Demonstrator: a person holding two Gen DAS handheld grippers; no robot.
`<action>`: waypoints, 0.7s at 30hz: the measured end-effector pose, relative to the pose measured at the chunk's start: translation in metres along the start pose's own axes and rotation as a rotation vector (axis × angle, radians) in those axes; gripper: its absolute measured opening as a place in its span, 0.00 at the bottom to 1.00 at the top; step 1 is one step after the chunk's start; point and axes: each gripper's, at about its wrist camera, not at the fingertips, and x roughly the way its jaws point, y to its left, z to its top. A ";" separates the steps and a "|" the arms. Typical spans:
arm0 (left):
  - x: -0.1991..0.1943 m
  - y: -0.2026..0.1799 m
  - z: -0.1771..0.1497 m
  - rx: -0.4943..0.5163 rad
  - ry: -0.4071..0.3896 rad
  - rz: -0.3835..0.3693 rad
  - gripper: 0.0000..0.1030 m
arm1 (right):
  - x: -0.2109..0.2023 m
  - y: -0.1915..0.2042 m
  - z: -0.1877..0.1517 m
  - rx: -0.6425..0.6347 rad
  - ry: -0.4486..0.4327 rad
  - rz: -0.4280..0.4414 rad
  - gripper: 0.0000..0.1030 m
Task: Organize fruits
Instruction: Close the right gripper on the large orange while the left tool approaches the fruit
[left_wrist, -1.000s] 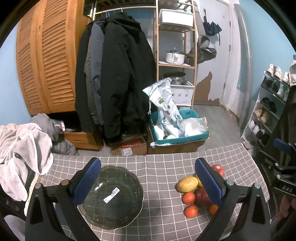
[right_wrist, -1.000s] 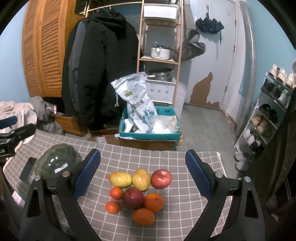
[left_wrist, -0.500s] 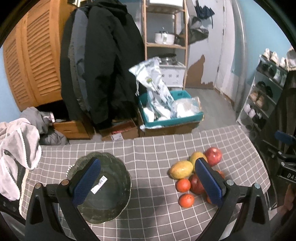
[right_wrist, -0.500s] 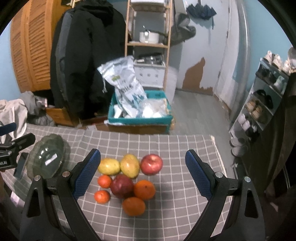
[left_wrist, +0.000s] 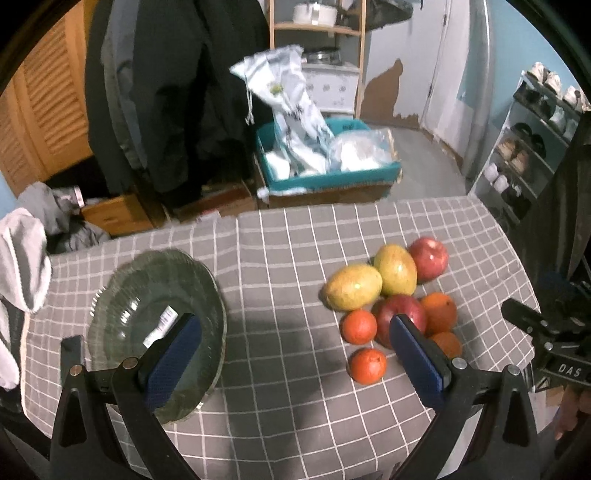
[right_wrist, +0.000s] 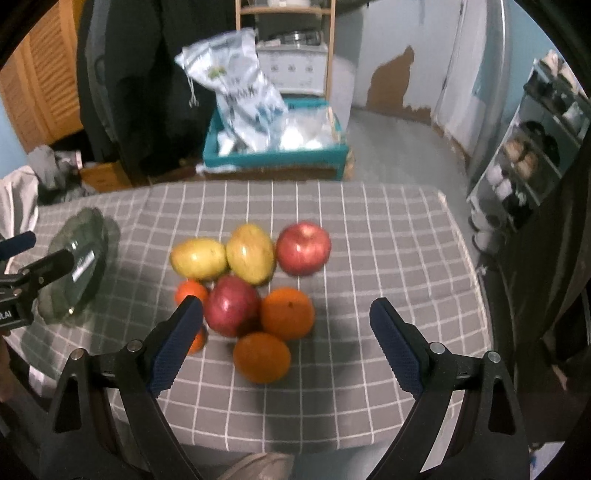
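Your left gripper (left_wrist: 291, 345) and right gripper (right_wrist: 286, 325) both spread wide, empty, fruit pile (right_wrist: 251, 280) clustered mid-tablecloth (right_wrist: 388, 236), two mangoes (right_wrist: 225, 256) side by side, long axes diverging, glass bowl (left_wrist: 147, 310) well left.

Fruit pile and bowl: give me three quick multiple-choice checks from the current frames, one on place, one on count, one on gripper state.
1. Where is the glass bowl relative to the fruit pile?
A. On the left gripper's side
B. Behind the pile
C. Under the pile

2. How many red apples are in the pile?
A. One
B. Two
C. Four

3. What is the right gripper doing?
A. Shut on an orange
B. Open, holding nothing
C. Shut on the bowl

Answers: 1 A, the bowl sits apart, left of the fruit. 2 B, one apple at the back, one in the middle. 3 B, its fingers are spread wide above the pile.
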 end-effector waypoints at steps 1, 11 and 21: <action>0.006 -0.001 -0.002 -0.002 0.016 -0.003 0.99 | 0.004 0.000 -0.002 0.001 0.014 0.004 0.89; 0.056 -0.008 -0.030 0.008 0.170 -0.001 0.99 | 0.061 0.006 -0.026 -0.015 0.179 0.027 0.88; 0.079 -0.004 -0.041 -0.013 0.240 -0.013 0.99 | 0.099 0.017 -0.041 -0.029 0.287 0.039 0.86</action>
